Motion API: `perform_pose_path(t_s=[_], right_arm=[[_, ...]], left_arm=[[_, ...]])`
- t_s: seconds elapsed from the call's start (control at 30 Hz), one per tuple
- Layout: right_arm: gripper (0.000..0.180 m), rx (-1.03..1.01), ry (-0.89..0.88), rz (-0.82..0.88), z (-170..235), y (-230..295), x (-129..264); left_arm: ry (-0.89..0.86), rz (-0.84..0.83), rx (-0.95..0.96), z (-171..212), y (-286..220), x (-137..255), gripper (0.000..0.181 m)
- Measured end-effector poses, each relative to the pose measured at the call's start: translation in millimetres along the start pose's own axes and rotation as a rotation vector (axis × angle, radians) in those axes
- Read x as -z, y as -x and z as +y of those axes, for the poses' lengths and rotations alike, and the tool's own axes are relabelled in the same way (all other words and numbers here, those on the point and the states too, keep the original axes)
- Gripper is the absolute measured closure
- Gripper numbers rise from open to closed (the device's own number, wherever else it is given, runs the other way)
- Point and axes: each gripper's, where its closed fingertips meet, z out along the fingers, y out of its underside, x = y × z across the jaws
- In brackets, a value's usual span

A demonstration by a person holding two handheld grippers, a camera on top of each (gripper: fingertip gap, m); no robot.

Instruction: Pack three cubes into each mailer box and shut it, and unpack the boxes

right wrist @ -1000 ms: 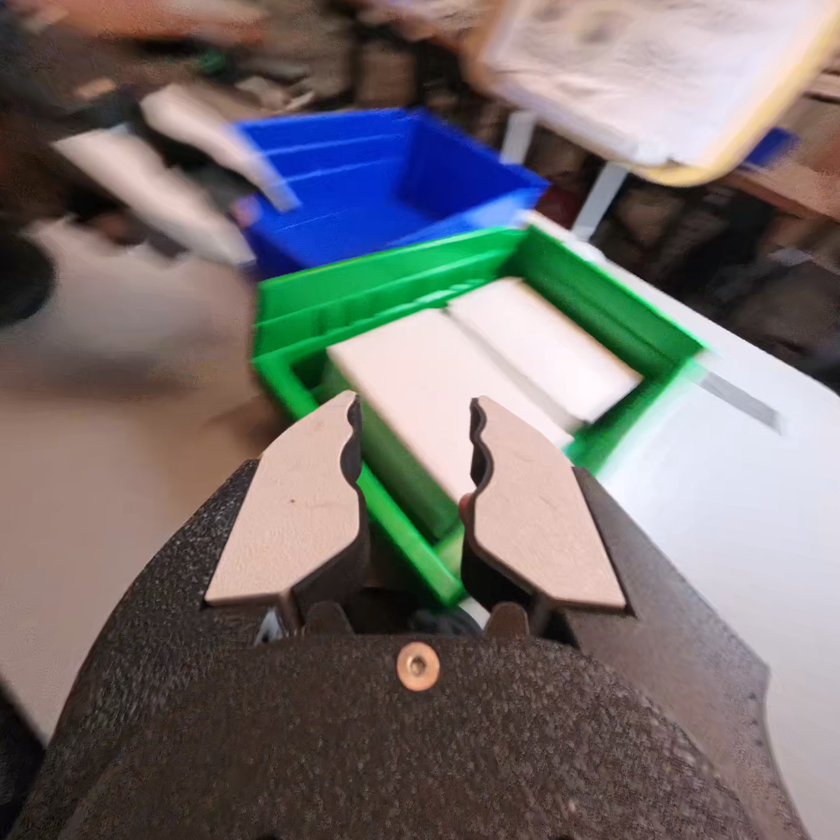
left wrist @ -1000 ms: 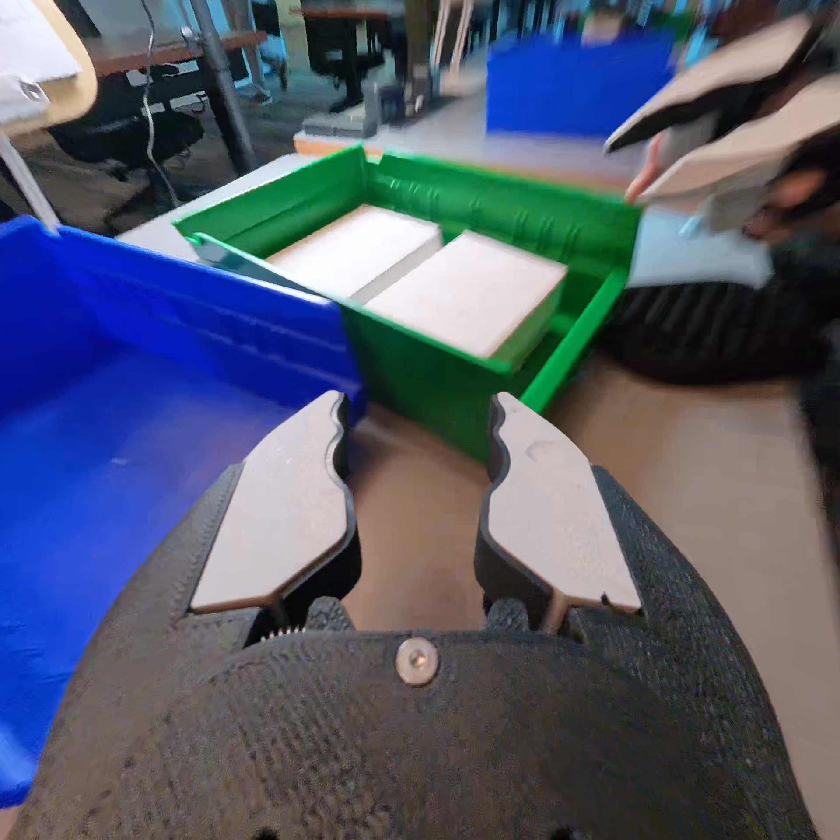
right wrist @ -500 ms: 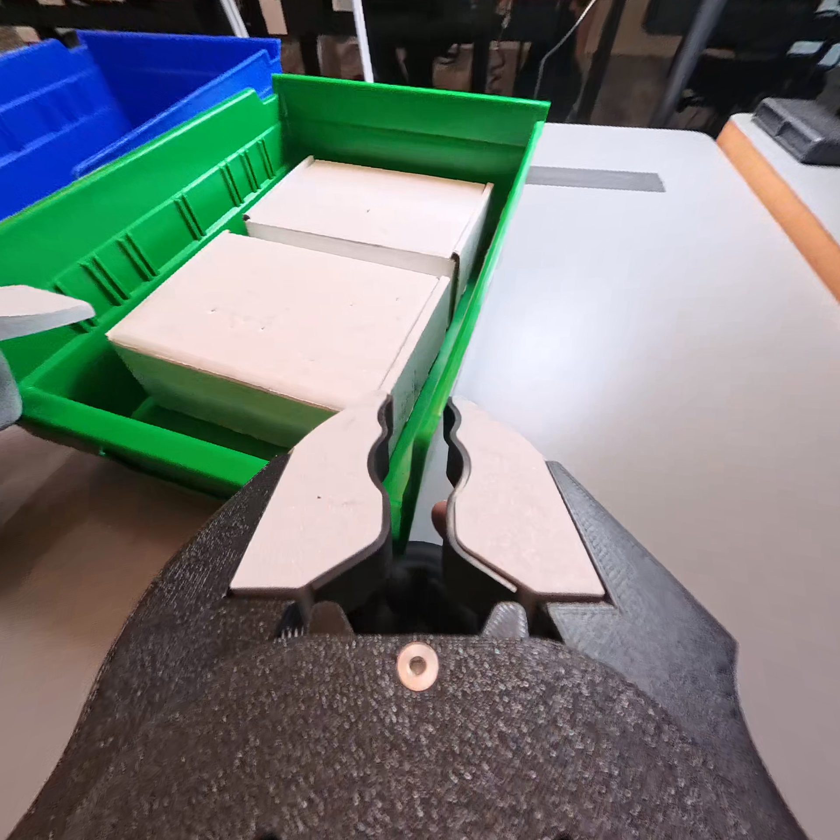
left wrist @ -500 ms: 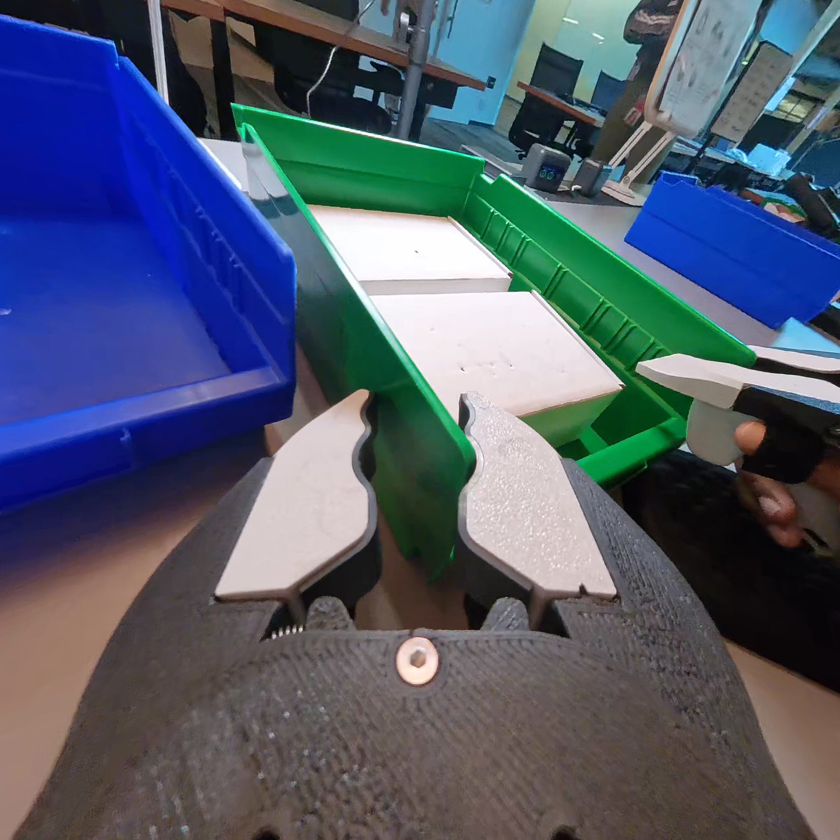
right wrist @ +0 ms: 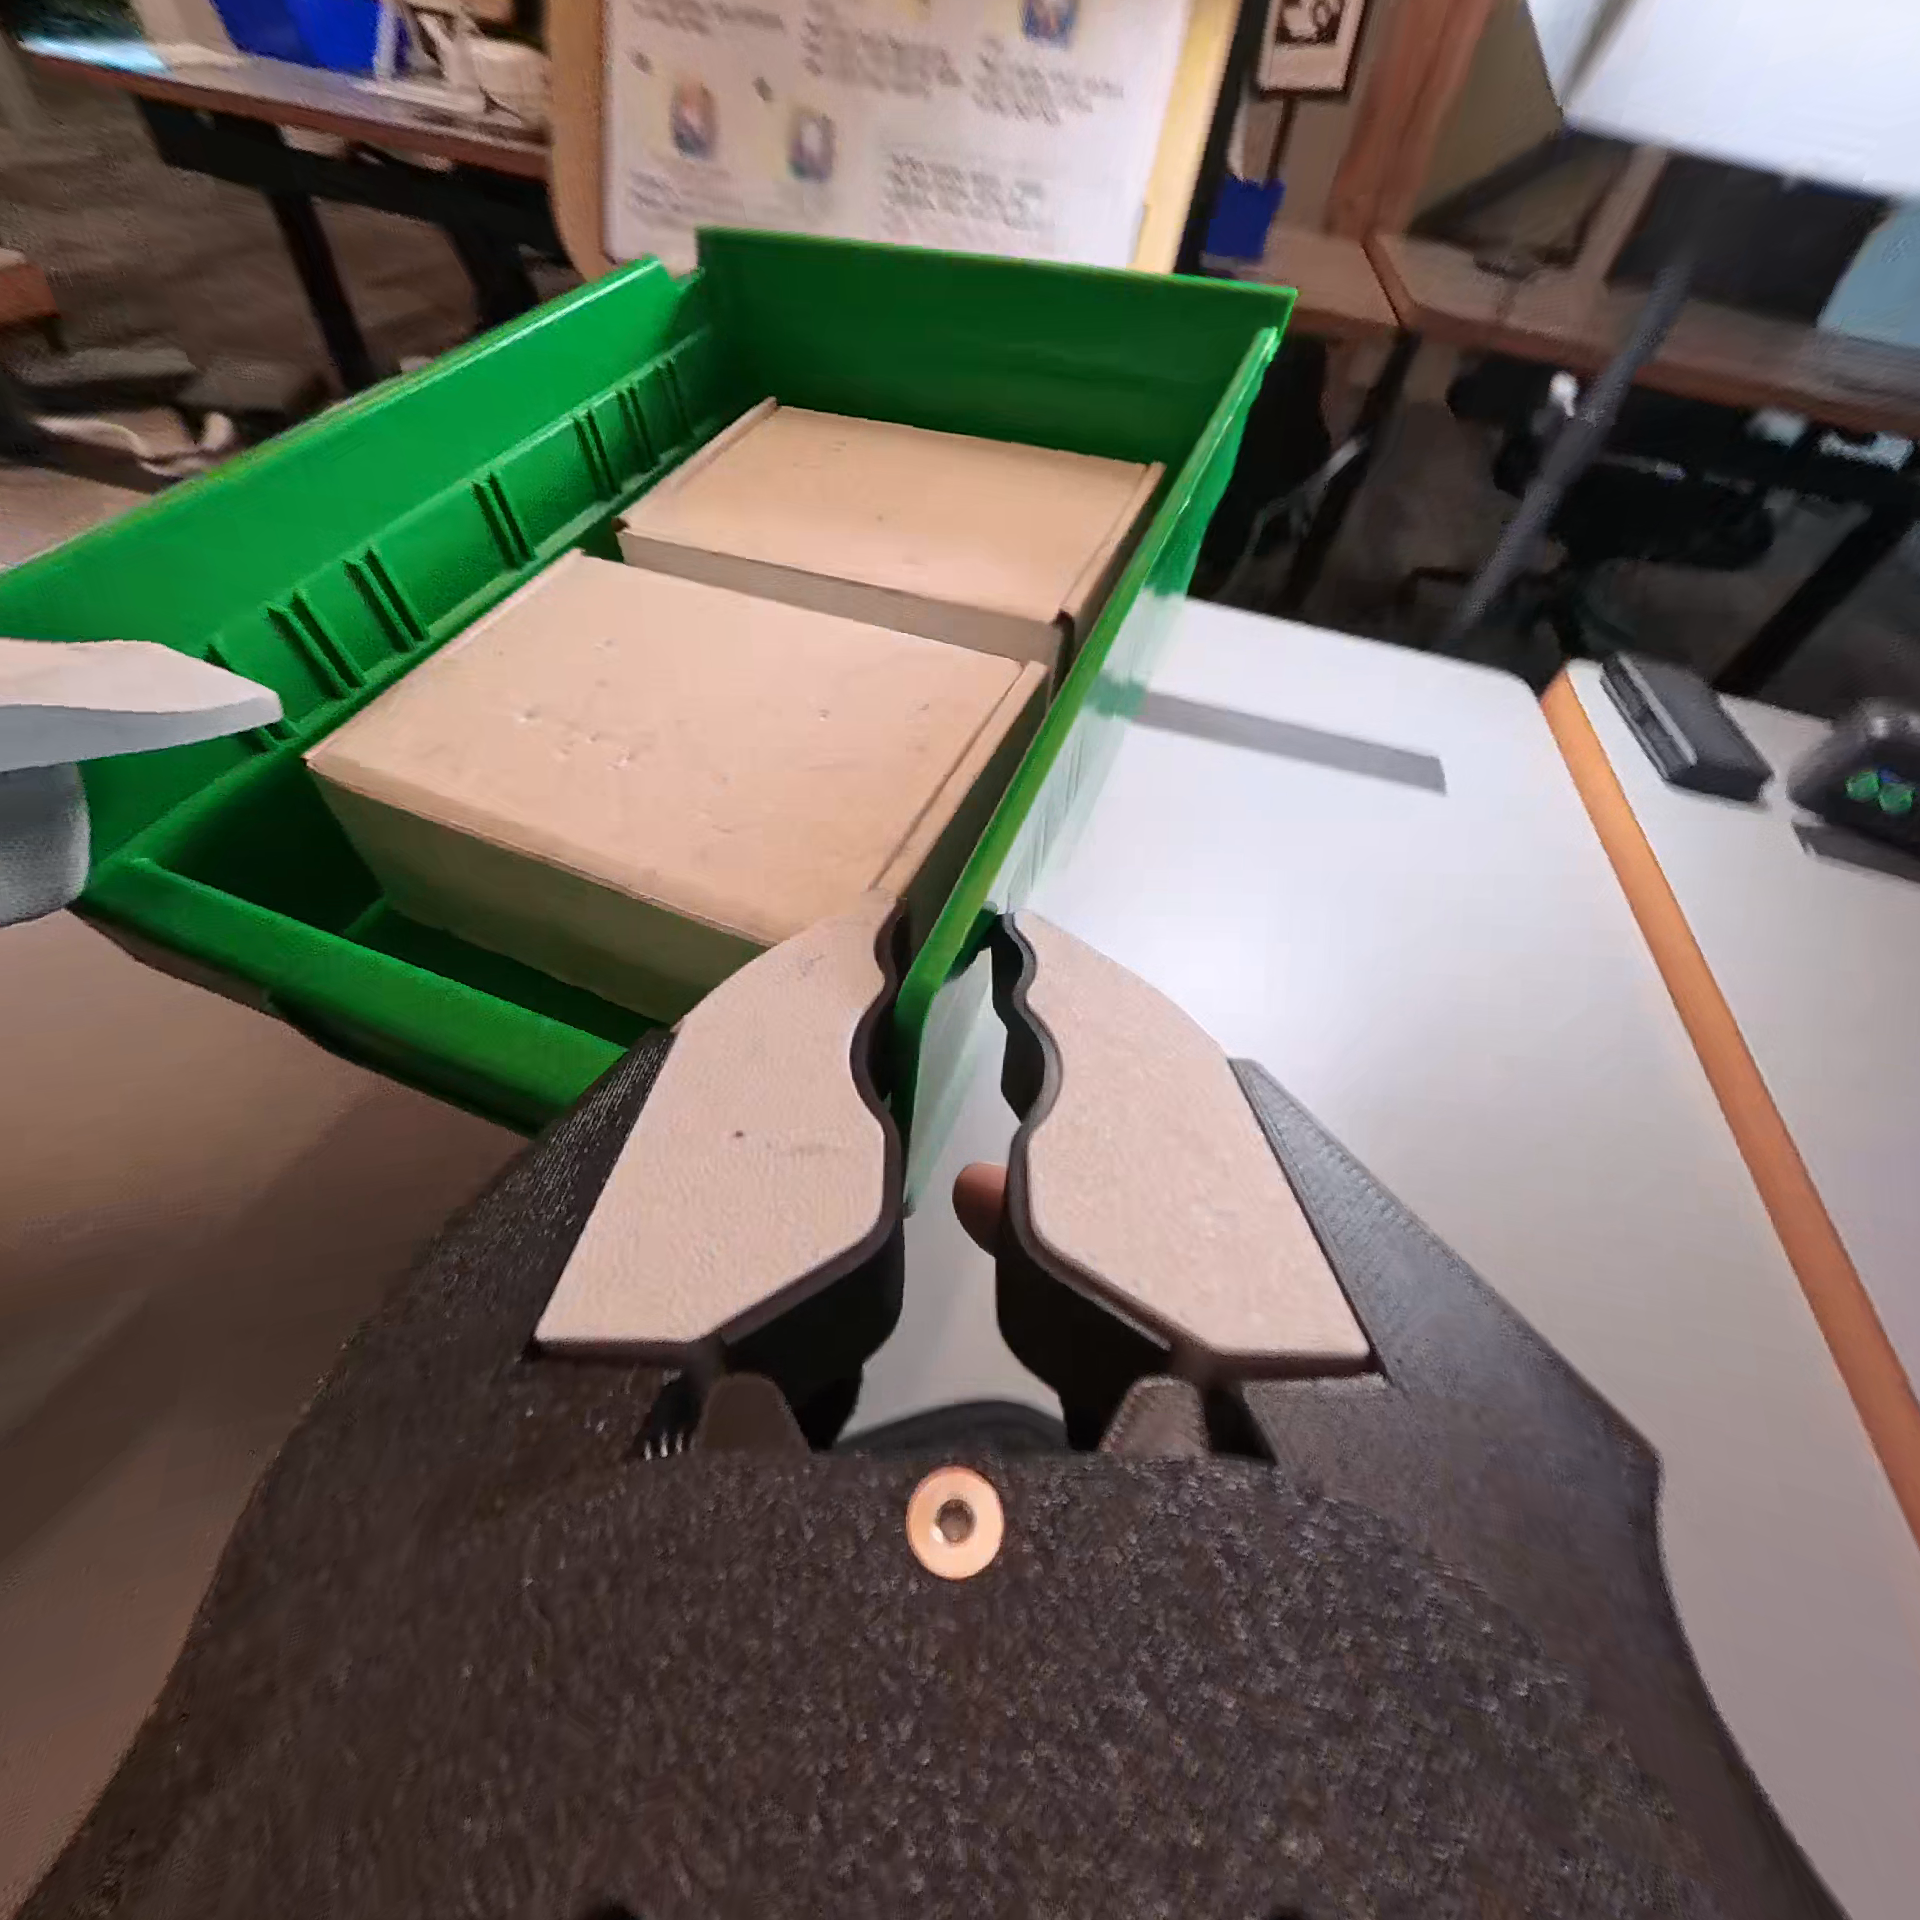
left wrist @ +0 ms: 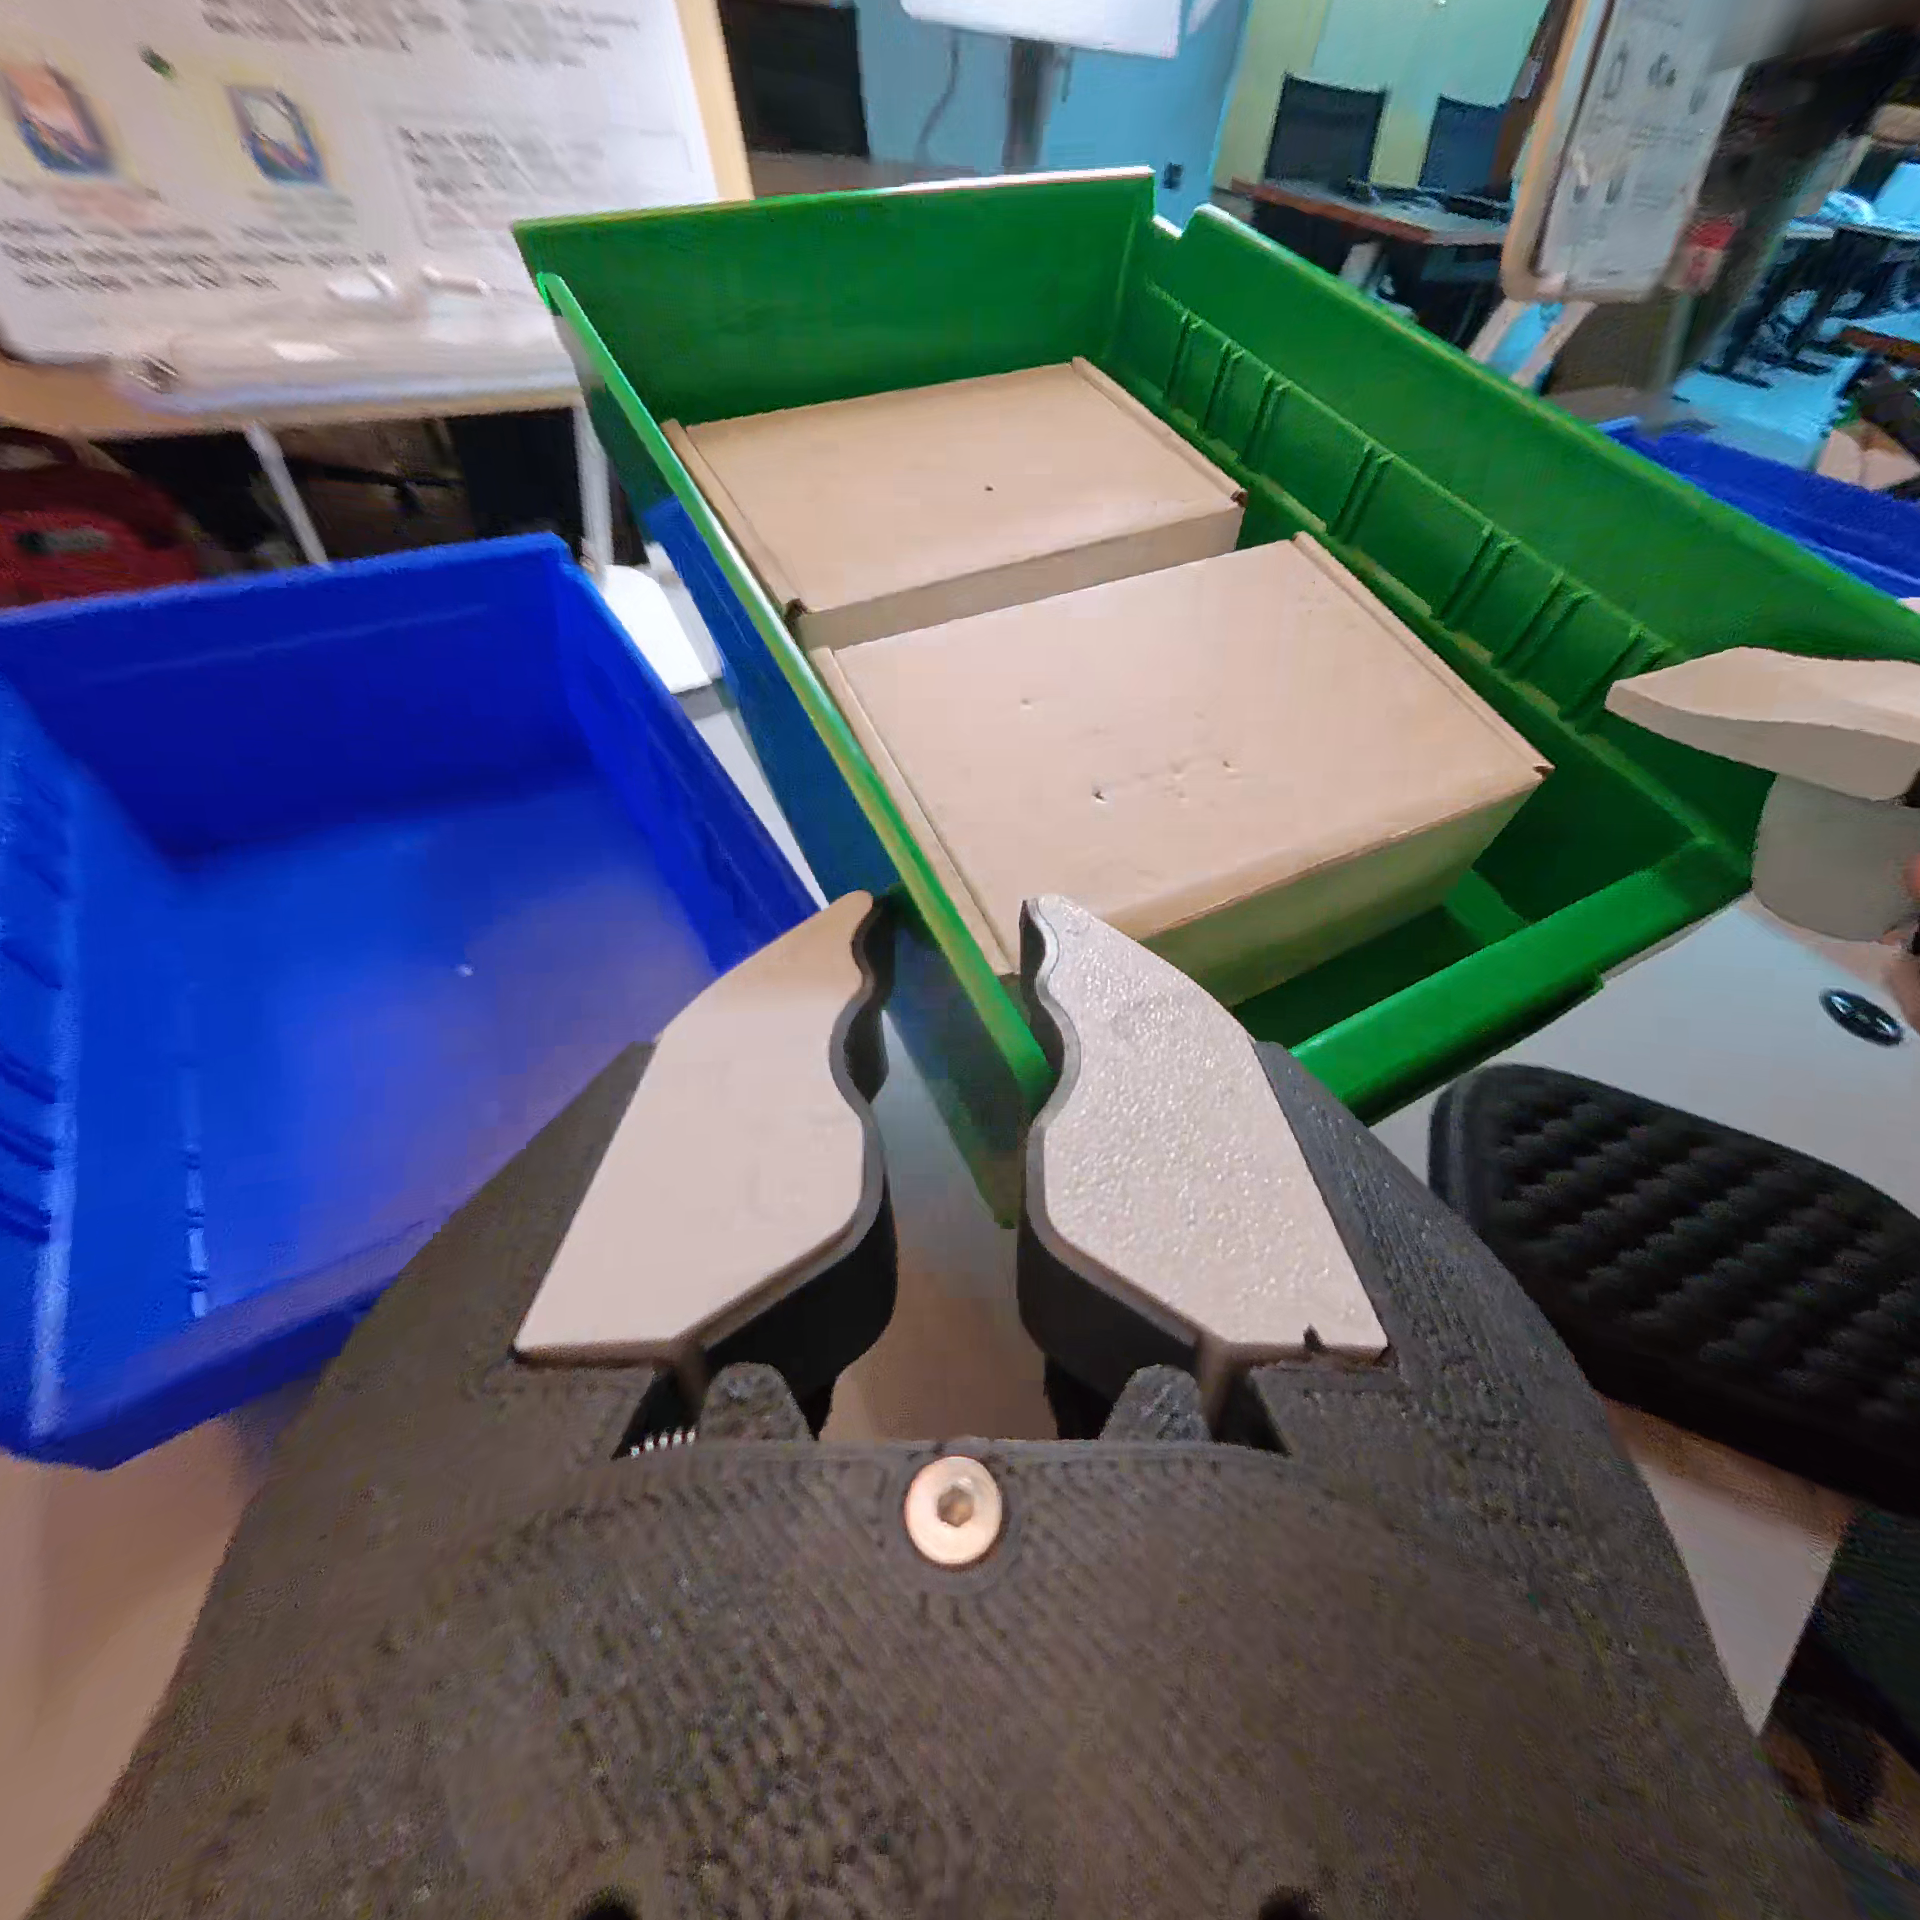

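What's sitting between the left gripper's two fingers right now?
The green bin's side wall: the left gripper straddles its near corner, one finger outside, one inside beside the near mailer box. The left wrist view shows it.

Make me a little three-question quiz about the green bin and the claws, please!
1. True or false: the two cardboard mailer boxes in the green bin have their lids open.
2. What does the left claw straddle?
A. a wall of the blue bin
B. a side wall of the green bin
C. a mailer box
3. Fill in: the right claw sits over the green bin's ____ side wall.

Key
1. False; both lids lie flat and closed.
2. B; one finger sits on each side of the wall.
3. Opposite; each claw is at one long wall, near the bin's low front end.
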Motion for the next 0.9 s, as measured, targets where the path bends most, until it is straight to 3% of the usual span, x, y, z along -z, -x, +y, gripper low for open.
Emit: perform_pose_path(t_s=[0.27,0.43,0.57,0.7,0.9], right_arm=[[0.164,0.066,-0.108,-0.182,-95,93,-23],[0.163,0.106,-0.155,-0.325,-136,178,-44],[0.162,0.129,-0.137,-0.445,-141,255,-69],[0.162,0.131,-0.083,-0.548,-120,328,-93],[0.161,0.108,0.031,-0.633,-59,392,-127]], left_arm=[[-0.131,-0.233,-0.067,-80,82,99,0.161],[-0.146,-0.392,-0.063,-89,147,168,0.163],[-0.109,-0.530,-0.020,-67,204,220,0.165],[-0.055,-0.626,0.056,-24,253,260,0.167],[0.058,-0.672,0.138,51,299,276,0.167]])
